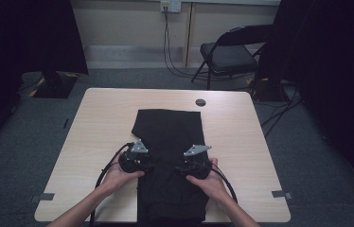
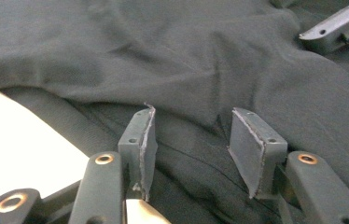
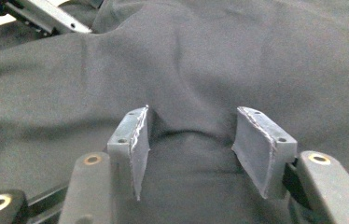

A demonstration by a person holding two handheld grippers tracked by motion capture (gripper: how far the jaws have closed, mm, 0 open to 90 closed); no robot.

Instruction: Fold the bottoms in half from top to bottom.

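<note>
A: Looking down on the pale wooden table (image 1: 241,142), we have a long black folded fabric garment (image 1: 168,137) laid down the middle, running from near the far edge right to the near edge in front of the person.

B: And both hands are on it. The left gripper (image 1: 139,158) sits at the garment's left edge, the right gripper (image 1: 191,163) on its right half, both in the near part of the cloth.

A: Check the left gripper view: the left gripper (image 2: 193,149) has its jaws standing apart, about half open, with a raised fold of the garment (image 2: 186,70) lying between and just beyond the pads. No squeeze on it that I can see.

B: Same story on the other side. In the right gripper view the right gripper (image 3: 191,149) holds its jaws parted, a soft ridge of the black cloth (image 3: 219,60) bulging up between them, pads not pressing on it.

A: Off the table's far right, a black folding chair (image 1: 227,54) stands on the grey floor by the wall.

B: And a small round dark grommet (image 1: 200,102) sits in the tabletop, just beyond the garment's far end.
</note>
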